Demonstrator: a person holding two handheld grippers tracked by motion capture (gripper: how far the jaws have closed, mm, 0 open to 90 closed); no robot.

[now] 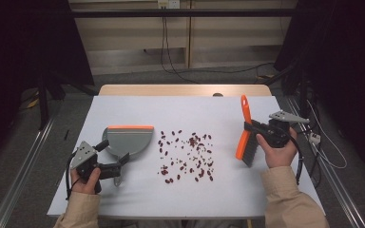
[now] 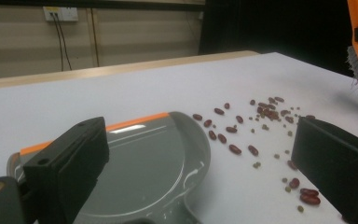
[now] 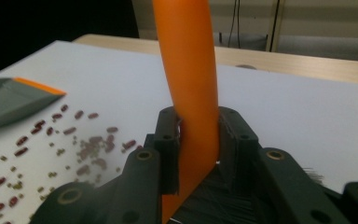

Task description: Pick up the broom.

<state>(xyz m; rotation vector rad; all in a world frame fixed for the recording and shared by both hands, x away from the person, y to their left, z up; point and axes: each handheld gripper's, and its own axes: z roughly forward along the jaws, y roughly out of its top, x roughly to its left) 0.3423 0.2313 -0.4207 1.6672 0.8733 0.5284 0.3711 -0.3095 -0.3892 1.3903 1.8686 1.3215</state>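
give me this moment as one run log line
right gripper: shut on brush | left gripper: open at dustpan handle | beans: scattered on table, unswept

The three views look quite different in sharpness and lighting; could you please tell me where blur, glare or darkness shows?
High view: even light on the table, dark surroundings. Left gripper view: glare streaks on the grey dustpan; near jaws soft. Right gripper view: the orange brush handle is close and soft, and the beans are blurred.
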